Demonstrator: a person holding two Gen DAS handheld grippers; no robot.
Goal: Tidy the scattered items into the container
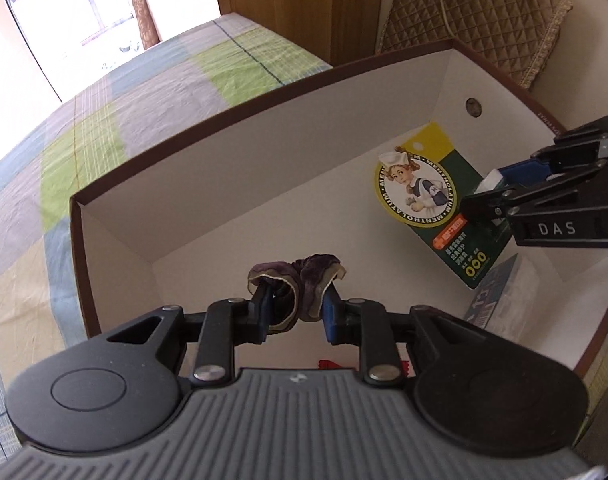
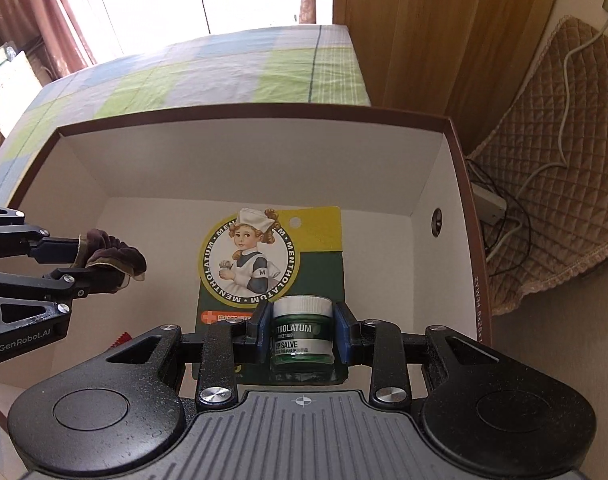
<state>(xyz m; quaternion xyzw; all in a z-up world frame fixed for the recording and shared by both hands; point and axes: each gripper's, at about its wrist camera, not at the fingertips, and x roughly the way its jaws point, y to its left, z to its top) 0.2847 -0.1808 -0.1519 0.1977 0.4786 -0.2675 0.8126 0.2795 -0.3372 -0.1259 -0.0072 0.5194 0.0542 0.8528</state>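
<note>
A white box with a brown rim (image 1: pixel 207 120) (image 2: pixel 263 110) lies open on the bed. My left gripper (image 1: pixel 295 312) (image 2: pixel 83 264) hangs inside it, shut on a dark purple velvet scrunchie (image 1: pixel 304 276) (image 2: pixel 115 258) that bunches around both fingertips above the box floor. My right gripper (image 2: pixel 302 332) (image 1: pixel 490 190) is shut on a small green lip salve jar (image 2: pixel 301 328) with a white lid. The jar is fixed to a yellow and green Mentholatum card (image 2: pixel 263 256) (image 1: pixel 424 184), which hangs tilted over the right half of the box.
On the box floor lie a blue-and-white packet (image 1: pixel 492 296) and a red scrap (image 1: pixel 332 363). A plaid bedsheet (image 2: pixel 223 68) stretches beyond the box. A wooden cabinet (image 2: pixel 444 32), a quilted cushion (image 2: pixel 552 168) and cables with an adapter (image 2: pixel 490 204) are on the right.
</note>
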